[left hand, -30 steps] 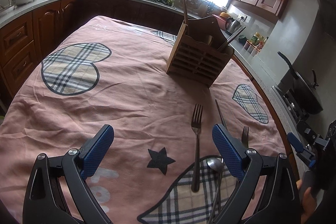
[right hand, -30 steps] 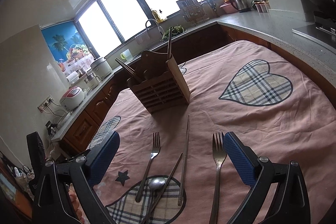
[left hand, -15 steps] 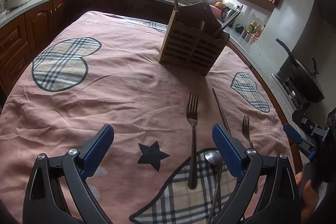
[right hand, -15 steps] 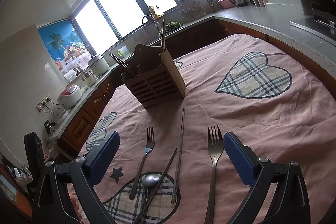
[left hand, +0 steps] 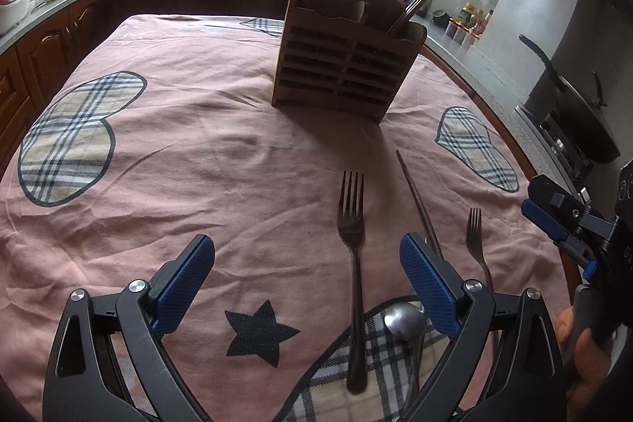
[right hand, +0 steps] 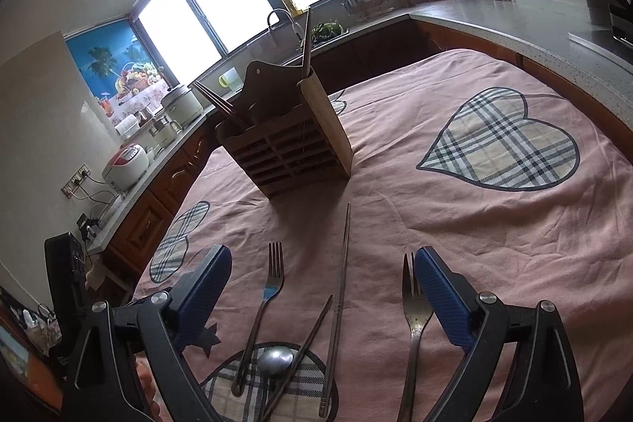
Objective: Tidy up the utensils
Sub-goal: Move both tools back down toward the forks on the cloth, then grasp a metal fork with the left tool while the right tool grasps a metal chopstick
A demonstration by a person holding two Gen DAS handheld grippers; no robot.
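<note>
Both my left gripper (left hand: 304, 263) and right gripper (right hand: 322, 275) hang released and empty over the counter (left hand: 205, 161), where forks (left hand: 353, 224), chopsticks (right hand: 341, 279) and spoon (right hand: 275, 359) lie loose before the wooden holder (left hand: 348, 66), handles toward me for easy pinching.

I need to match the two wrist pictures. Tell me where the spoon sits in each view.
Left wrist: spoon low right of centre, bowl on the plaid patch, just inside the left gripper's right finger.
Right wrist: spoon low left of centre, between a fork and a chopstick.
Shared landmark: wooden utensil holder.
</note>
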